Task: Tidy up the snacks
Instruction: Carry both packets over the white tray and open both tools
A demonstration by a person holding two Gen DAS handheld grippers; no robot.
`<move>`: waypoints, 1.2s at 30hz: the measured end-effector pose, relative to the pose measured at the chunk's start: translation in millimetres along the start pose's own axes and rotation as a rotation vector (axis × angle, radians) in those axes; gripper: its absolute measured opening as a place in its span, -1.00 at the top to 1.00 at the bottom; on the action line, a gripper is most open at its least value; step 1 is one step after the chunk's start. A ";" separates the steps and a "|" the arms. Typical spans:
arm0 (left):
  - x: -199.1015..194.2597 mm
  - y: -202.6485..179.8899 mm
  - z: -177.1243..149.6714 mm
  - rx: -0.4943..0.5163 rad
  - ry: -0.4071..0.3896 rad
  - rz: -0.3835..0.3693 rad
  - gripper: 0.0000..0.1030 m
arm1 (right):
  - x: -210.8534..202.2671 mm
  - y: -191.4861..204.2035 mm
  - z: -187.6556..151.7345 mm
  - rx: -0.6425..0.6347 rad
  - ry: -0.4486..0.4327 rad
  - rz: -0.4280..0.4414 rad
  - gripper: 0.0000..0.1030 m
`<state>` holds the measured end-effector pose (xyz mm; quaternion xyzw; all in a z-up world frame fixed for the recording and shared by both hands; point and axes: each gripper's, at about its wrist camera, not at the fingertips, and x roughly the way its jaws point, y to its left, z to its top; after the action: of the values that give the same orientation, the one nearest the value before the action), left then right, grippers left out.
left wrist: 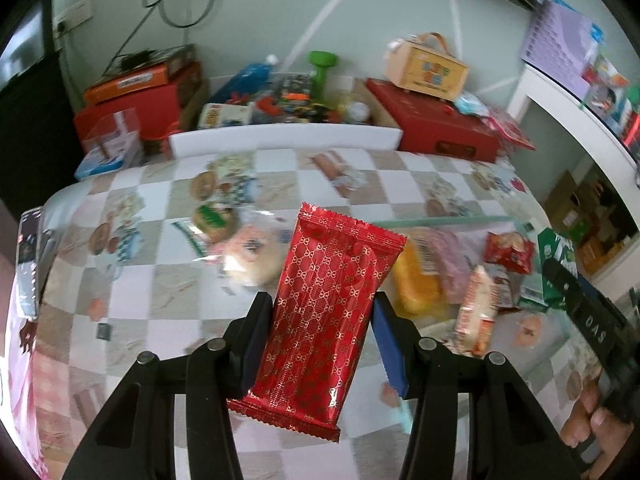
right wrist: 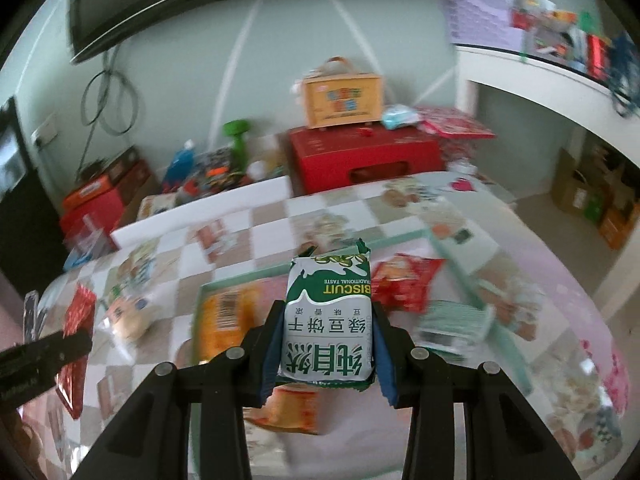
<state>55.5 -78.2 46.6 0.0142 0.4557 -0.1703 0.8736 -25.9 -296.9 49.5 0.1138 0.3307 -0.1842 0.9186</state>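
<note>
Two packets are in hand: the left gripper (left wrist: 320,312) pinches a red foil packet (left wrist: 325,316) across its width, the right gripper (right wrist: 325,332) a green biscuit pack (right wrist: 329,320); beyond and below the right jaws lies the mint-rimmed tray (right wrist: 456,268) of snacks; lower each pack flat into a free gap before spreading the jaws; the foil looks slippery.

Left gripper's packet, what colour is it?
Red packet with a gold repeating pattern; clearest in left wrist view.
</note>
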 end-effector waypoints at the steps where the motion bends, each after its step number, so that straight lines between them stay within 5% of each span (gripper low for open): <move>1: 1.2 -7.9 -0.6 0.013 0.002 -0.009 -0.01 | -1.8 -10.5 1.3 0.023 -0.004 -0.011 0.17; 13: 26.6 -75.5 -14.4 0.136 0.066 -0.057 -0.01 | -6.9 -67.9 1.6 0.129 -0.005 -0.056 0.17; 36: 68.6 -108.5 -31.9 0.199 0.156 -0.066 -0.01 | 33.7 -47.6 -14.2 0.094 0.131 0.045 0.17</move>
<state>32.7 -194.1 -12.9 0.0992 0.5035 -0.2416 0.8236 -29.6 -344.2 12.7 0.1760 0.3786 -0.1711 0.8924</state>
